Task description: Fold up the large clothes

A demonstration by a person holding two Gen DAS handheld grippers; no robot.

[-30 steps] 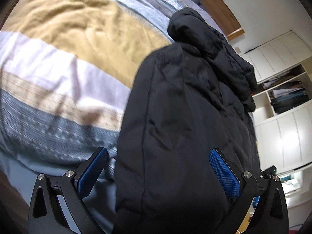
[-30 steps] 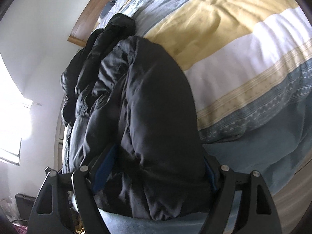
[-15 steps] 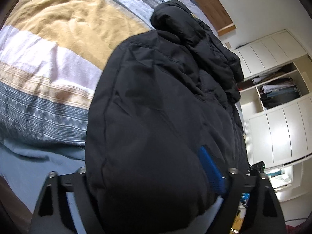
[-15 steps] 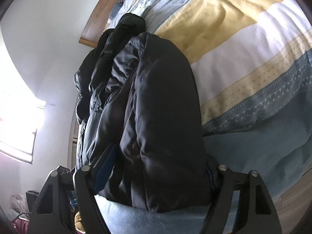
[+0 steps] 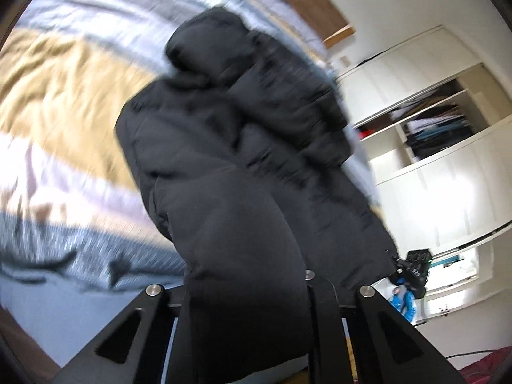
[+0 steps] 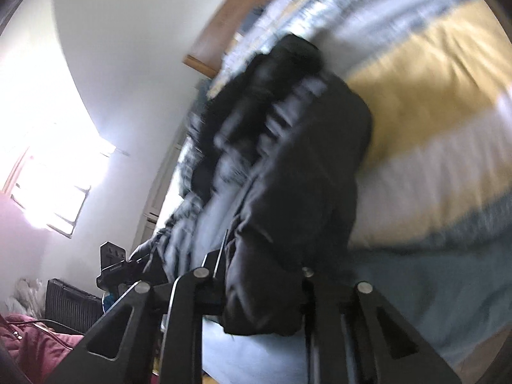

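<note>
A black puffer jacket (image 5: 230, 166) lies along the edge of a bed with a striped yellow, white and blue cover (image 5: 64, 89). My left gripper (image 5: 246, 291) is shut on the jacket's near hem, which bulges out and hides the pads. In the right wrist view the same jacket (image 6: 297, 172) rises from my right gripper (image 6: 256, 284), which is shut on another part of the hem. The hood points toward the headboard. Both views are blurred by motion.
A wooden headboard (image 5: 323, 9) is at the far end. White cupboards with open shelves (image 5: 441, 121) stand to the right of the bed. A bright window (image 6: 48, 172), a dark radiator (image 6: 70, 300) and a red cloth (image 6: 35, 345) are on the floor side.
Both grippers have closed on the jacket's hem and lifted it; the left was open a second ago. The views have swung and blurred.
</note>
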